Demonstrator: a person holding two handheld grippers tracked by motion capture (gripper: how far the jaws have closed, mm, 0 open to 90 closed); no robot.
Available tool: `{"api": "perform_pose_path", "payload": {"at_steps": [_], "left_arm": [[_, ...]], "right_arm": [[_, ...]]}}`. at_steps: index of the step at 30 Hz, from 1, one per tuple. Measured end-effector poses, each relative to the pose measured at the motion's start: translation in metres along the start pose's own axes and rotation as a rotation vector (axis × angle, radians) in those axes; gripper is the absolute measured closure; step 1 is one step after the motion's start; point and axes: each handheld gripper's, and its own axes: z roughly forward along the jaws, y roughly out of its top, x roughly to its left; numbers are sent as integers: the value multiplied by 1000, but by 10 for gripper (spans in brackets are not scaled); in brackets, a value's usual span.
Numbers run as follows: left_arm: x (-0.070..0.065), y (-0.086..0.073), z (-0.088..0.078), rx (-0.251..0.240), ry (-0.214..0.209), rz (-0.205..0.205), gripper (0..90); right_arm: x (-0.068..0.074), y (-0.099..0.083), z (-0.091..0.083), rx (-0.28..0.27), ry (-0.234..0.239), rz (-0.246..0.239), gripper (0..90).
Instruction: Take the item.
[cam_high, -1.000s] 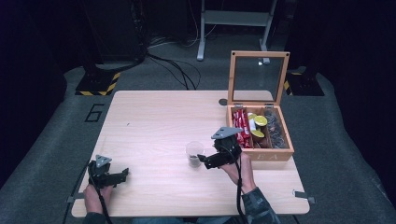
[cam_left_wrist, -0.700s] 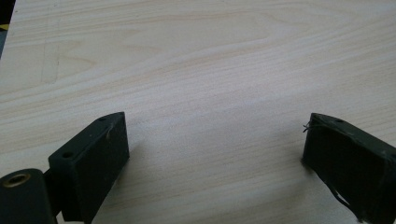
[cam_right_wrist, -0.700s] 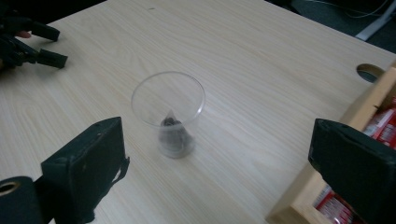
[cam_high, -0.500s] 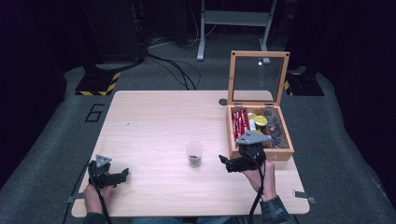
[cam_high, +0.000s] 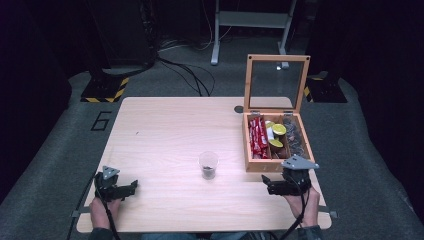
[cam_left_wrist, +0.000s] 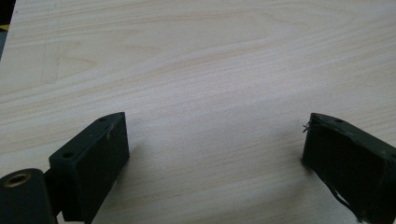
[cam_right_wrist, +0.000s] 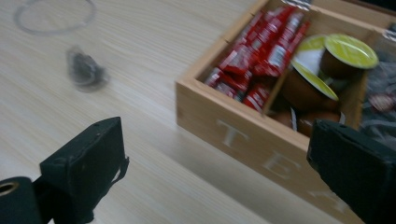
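Drawn back from the clear cup (cam_high: 208, 165) toward the table's (cam_high: 165, 125) near edge, the right gripper (cam_high: 276, 187) now sits released just before the open wooden tea box (cam_high: 275, 165), while the left gripper (cam_high: 125, 189) rests spread and empty at the near-left corner.

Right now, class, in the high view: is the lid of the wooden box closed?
No: the wooden box has its glass-paned lid standing upright behind it, so the red packets and capsules inside are exposed.
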Motion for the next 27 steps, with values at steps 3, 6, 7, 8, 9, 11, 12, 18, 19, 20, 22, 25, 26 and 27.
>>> {"api": "perform_pose_path", "payload": {"at_steps": [3, 6, 7, 8, 9, 11, 12, 18, 19, 20, 22, 25, 26, 27], "left_arm": [[0, 0, 0, 0, 1, 0, 69], [0, 0, 0, 0, 1, 0, 69], [0, 0, 0, 0, 1, 0, 69], [0, 0, 0, 0, 1, 0, 69], [0, 0, 0, 0, 1, 0, 69], [0, 0, 0, 0, 1, 0, 69], [0, 0, 0, 0, 1, 0, 69], [0, 0, 0, 0, 1, 2, 69], [0, 0, 0, 0, 0, 1, 69], [0, 0, 0, 0, 0, 0, 69], [0, 0, 0, 0, 1, 0, 69], [0, 0, 0, 0, 1, -1, 68], [0, 0, 0, 1, 1, 0, 68], [0, 0, 0, 1, 1, 0, 68]], "right_arm": [[-15, -25, 2, 26, -47, 58, 31], [-24, -45, 7, 45, -61, 98, 34], [-26, -49, 9, 52, -70, 96, 34], [-26, -49, 9, 52, -70, 96, 34], [-29, -62, 15, 76, -81, 119, 26], [-33, -72, 20, 88, -91, 139, 24], [-33, -72, 20, 88, -91, 139, 24], [-41, -94, 33, 140, -93, 179, 6], [-43, -96, 34, 138, -100, 187, 5], [-43, -98, 35, 138, -97, 207, 3], [-47, -102, 36, 145, -102, 193, 0], [-48, -103, 37, 147, -113, 200, 0], [-47, -103, 37, 152, -114, 201, 0], [-47, -103, 38, 148, -116, 201, 0]]}}
